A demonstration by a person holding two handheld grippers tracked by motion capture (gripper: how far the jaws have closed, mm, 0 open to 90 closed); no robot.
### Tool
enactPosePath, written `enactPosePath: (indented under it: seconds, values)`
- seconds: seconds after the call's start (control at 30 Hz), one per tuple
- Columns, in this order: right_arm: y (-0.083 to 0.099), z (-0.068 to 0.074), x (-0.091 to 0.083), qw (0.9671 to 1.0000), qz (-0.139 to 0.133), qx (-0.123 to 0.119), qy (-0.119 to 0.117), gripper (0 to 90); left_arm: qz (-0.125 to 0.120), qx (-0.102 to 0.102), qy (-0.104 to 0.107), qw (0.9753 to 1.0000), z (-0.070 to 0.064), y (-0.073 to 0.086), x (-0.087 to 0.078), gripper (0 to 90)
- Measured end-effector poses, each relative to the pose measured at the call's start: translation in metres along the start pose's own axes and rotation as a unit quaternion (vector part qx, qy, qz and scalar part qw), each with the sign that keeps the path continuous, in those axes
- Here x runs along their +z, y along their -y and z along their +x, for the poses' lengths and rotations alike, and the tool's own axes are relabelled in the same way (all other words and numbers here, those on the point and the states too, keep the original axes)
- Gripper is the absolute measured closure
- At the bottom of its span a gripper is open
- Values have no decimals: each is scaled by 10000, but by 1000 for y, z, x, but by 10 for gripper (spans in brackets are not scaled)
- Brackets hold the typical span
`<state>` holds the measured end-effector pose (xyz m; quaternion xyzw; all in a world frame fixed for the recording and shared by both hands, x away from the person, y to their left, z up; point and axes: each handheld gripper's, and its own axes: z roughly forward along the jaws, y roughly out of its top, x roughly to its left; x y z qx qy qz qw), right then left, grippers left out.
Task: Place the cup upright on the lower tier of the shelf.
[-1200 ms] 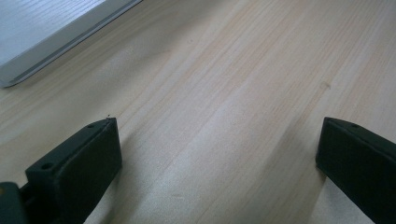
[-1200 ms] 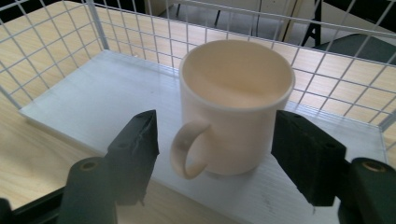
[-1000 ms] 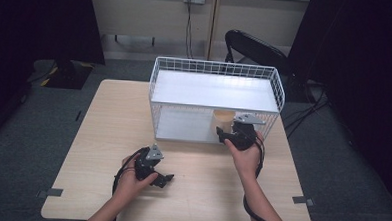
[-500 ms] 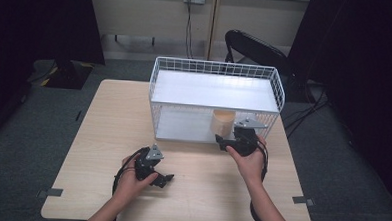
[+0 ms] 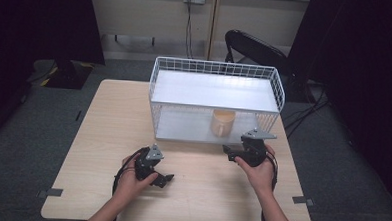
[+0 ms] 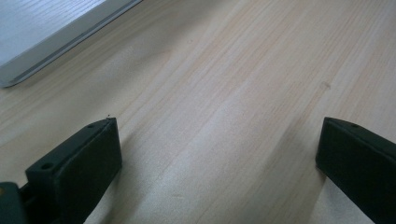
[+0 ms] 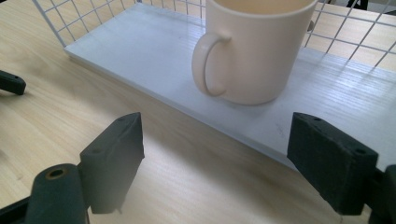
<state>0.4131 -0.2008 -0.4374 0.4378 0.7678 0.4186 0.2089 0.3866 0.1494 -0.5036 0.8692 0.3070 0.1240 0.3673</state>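
One cream mug (image 7: 254,49) is stood upright on the lower shelf (image 7: 140,51) of the white wire rack (image 5: 218,71), toward the worktop's (image 5: 108,121) right edge, handle turned toward the right tool (image 7: 215,163) — jaws spread, empty, just short of the shelf. The left tool (image 6: 217,154) is held spread over bare worktop near the front edge.

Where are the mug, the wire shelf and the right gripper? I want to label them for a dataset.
mug (image 7: 261,51): right gripper view, on its cream side wall.
wire shelf (image 5: 216,67): high view, on its back top rim.
right gripper (image 7: 215,154): right gripper view, midway between its open jaws.
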Motion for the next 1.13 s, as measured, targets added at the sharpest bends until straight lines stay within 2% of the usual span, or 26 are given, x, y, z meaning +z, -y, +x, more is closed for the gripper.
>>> enactPosePath:
  seconds: [0.5,1.13]
  values:
    - [26,-5,-8,9998,136,29,-104,179,-5,-2,1,10000,0,0,0,0]
    - [52,-5,-5,9991,369,28,-188,171,-1,-6,11,10000,0,0,0,0]
